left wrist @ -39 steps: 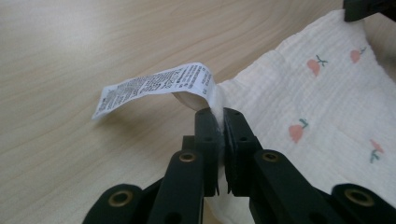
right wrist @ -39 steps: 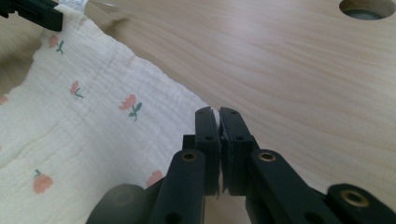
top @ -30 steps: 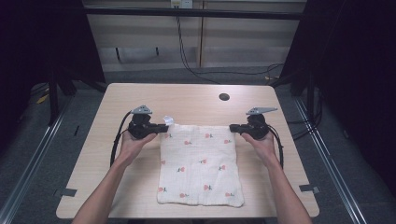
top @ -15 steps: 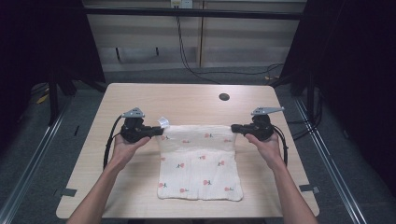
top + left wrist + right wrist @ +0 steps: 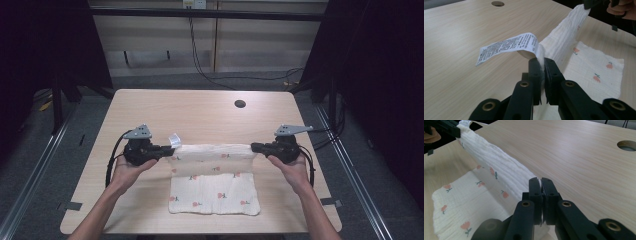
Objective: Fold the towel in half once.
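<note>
While both clamp the cloth [image 5: 215,172], left gripper [image 5: 167,149] and right gripper [image 5: 256,147] hold its far edge lifted

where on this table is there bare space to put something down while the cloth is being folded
The far half of the table is bare wood, bordered by the round hole and the lifted cloth edge. Narrow strips flank the cloth. It is crowded between the left tool and right tool, both clamping corners.
</note>
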